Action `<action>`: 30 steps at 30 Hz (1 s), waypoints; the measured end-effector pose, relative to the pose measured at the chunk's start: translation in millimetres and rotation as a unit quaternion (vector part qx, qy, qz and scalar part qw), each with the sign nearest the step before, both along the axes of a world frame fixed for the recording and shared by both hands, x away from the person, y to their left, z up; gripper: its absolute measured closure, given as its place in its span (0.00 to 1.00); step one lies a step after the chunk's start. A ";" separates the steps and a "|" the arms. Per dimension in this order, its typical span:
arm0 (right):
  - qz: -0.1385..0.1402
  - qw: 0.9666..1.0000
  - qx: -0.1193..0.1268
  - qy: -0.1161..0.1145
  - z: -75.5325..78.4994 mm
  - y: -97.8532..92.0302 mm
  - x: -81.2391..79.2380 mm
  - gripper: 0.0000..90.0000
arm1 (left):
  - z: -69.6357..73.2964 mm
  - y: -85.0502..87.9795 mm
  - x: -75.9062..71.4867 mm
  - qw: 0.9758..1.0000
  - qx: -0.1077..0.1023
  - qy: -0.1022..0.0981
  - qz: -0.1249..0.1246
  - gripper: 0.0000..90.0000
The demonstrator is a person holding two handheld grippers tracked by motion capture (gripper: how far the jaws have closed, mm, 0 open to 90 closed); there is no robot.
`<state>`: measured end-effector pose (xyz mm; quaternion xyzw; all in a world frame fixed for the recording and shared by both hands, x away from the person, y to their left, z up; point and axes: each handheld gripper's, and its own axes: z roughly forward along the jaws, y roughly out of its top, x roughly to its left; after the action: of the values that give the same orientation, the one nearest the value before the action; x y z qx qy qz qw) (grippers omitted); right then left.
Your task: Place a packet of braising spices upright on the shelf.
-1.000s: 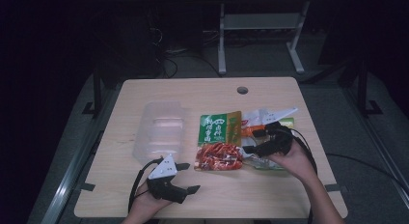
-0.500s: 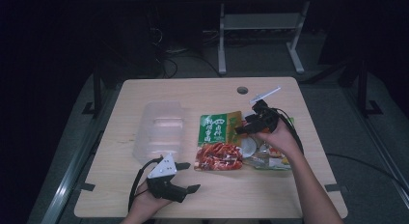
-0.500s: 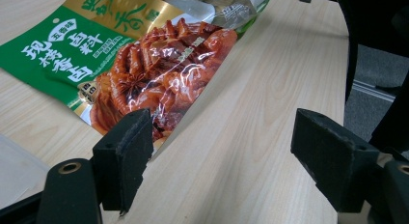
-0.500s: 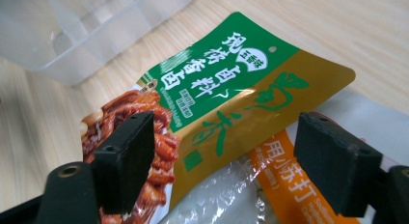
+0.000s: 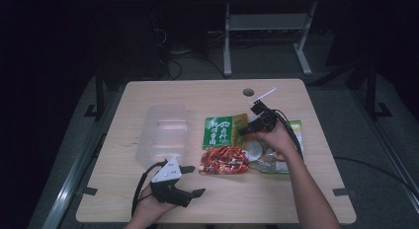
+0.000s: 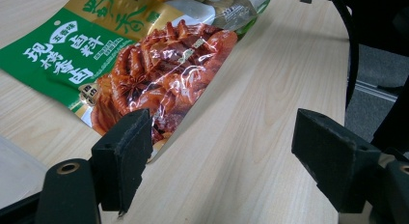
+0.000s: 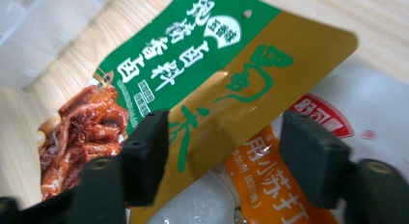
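green-gold packet [image 7: 217, 84] edge lies between right gripper [image 7: 224, 156] jaws.

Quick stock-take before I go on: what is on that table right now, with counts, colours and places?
Green and gold food pouch with red contents: 1, table centre.
Clear plastic lidded container: 1, left of pouch.
White and orange packets: number unclear, partly under pouch's right side.
Light wooden table: 1, round hole at far edge.
Left gripper: black, open, near edge, holding nothing.
Right gripper: black, jaws just closing, astride the pouch's gold edge.
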<state>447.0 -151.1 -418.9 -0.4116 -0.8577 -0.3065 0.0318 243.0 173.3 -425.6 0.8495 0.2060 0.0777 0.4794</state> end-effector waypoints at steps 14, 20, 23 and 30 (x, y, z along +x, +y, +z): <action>0.025 1.000 0.010 0.002 -4.5 12.7 -6.6 0.99 | 1.8 2.8 2.3 1.000 -0.012 0.010 0.016 0.26; 0.042 0.999 0.014 -0.029 6.3 10.4 -20.1 1.00 | 3.9 1.6 6.0 0.999 -0.023 0.023 0.023 0.26; 0.041 0.997 0.040 -0.053 16.8 5.5 -30.2 1.00 | 6.3 0.8 7.1 0.999 -0.025 0.020 0.028 0.26; 0.055 0.988 0.084 -0.116 41.7 -11.0 -57.3 1.00 | 13.8 -4.7 19.5 0.998 -0.035 0.031 0.039 0.26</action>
<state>389.7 -162.1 -377.2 -0.3213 -0.8481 -0.4209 -0.0168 262.5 168.6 -411.8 0.8255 0.2559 0.0626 0.4992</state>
